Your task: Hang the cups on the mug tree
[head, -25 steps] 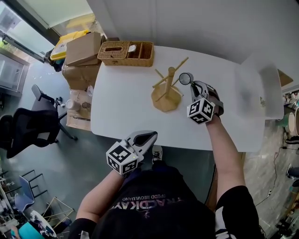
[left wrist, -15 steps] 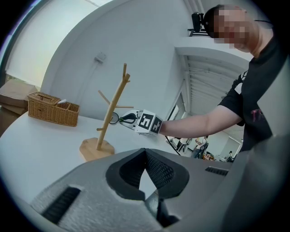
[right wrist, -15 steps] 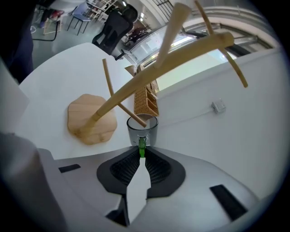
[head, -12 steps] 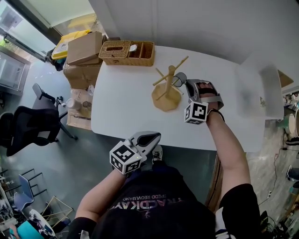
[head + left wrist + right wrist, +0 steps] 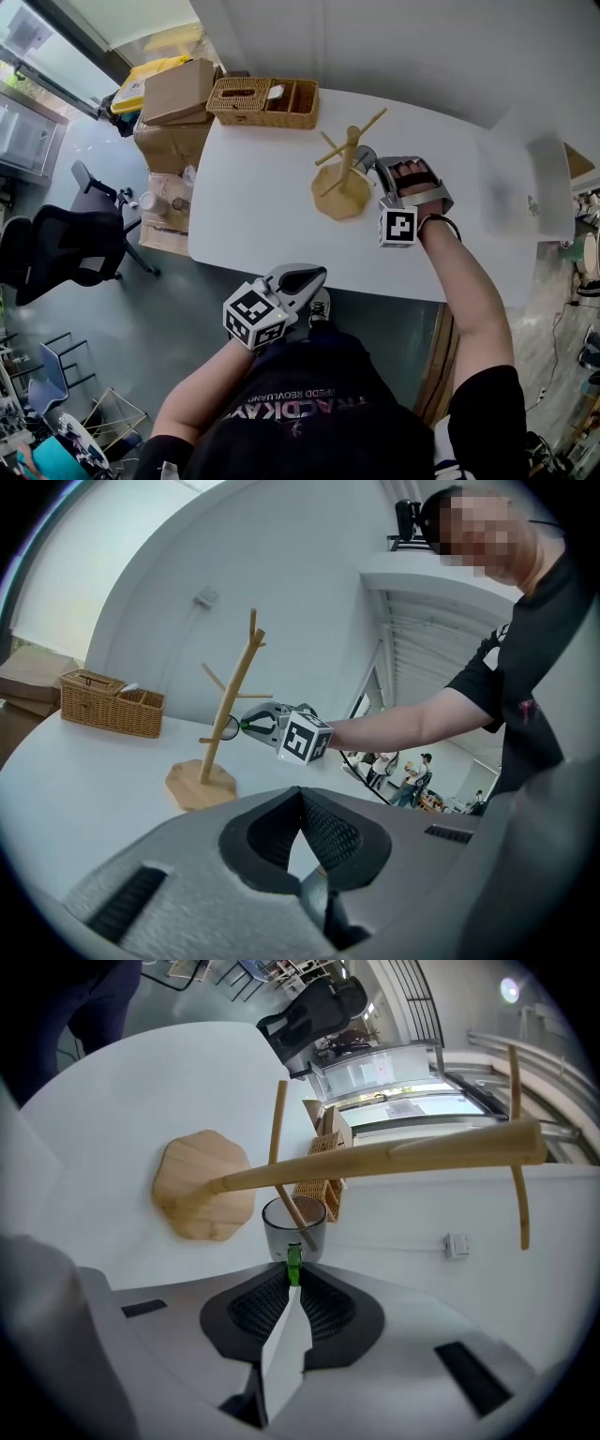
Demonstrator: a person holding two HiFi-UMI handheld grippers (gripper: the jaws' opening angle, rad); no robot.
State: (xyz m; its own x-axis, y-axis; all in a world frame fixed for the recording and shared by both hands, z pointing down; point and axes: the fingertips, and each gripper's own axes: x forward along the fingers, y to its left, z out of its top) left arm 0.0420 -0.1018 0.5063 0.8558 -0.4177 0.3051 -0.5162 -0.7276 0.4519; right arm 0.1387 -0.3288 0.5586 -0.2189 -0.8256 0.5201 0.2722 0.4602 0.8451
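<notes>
The mug tree point(image 5: 342, 183) is pale honey wood on a white table point(image 5: 253, 216). Against the tree, the cup point(image 5: 293, 1227) is clear glass with a green handle point(image 5: 293, 1265). Behind the tree, the basket point(image 5: 262, 101) is woven tan. The left gripper point(image 5: 309, 275) and right gripper point(image 5: 373, 164) are grey, each bearing black-and-white square markers.

The mug tree point(image 5: 342, 184) stands on the table point(image 5: 253, 220), midway between the left and right edges and nearer the far edge. A basket point(image 5: 263, 101) sits at the far left corner. The cup point(image 5: 364, 159) is just right of the tree's post, off the tabletop, held by its handle in the right tongs point(image 5: 373, 170); one peg crosses its mouth. The left tongs point(image 5: 309, 276) hang beyond the near edge, clear of the table. Boxes point(image 5: 176, 91) and a chair point(image 5: 56, 251) stand on the floor past the left edge.
</notes>
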